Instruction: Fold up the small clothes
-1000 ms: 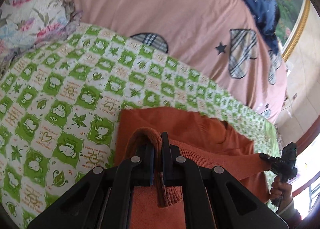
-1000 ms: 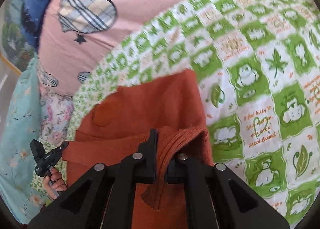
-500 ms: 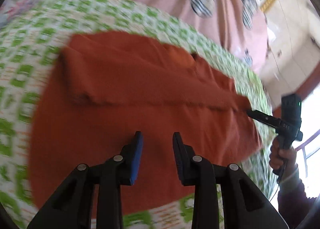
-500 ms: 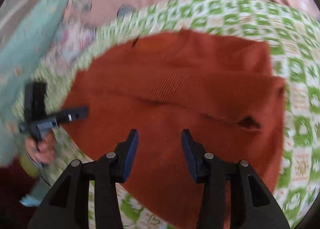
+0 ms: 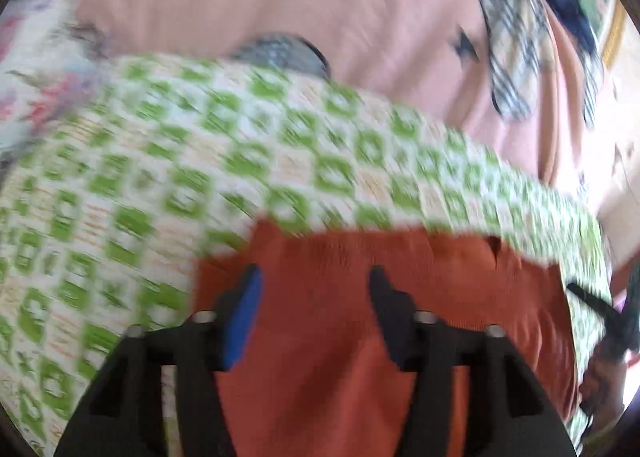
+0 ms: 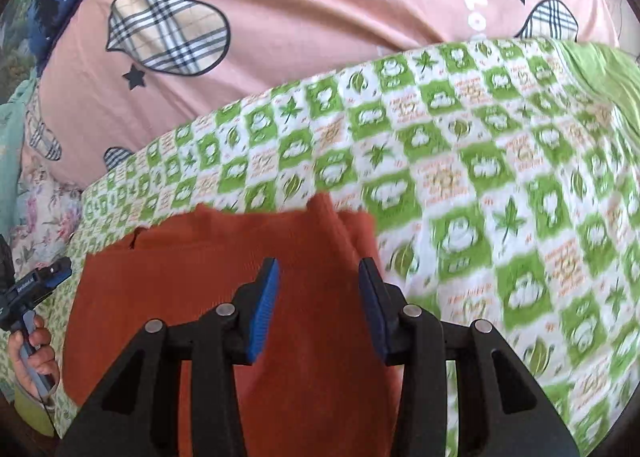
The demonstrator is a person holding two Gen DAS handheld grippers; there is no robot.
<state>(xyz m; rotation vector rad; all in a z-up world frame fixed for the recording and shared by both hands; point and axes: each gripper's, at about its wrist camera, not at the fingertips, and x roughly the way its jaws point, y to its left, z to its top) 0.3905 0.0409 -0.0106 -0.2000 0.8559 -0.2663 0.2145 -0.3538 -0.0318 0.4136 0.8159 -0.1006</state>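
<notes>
Both my grippers, left and right, now spread wide, empty (hem released a second ago). Orange knit garment lies folded flat on green checked blanket; next fold pending, I judge.

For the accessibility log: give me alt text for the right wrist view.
The open right gripper hovers over a rust-orange knitted garment lying on a green-and-white checked blanket. At far left, a hand holds the left gripper; pink bedding lies behind.
</notes>
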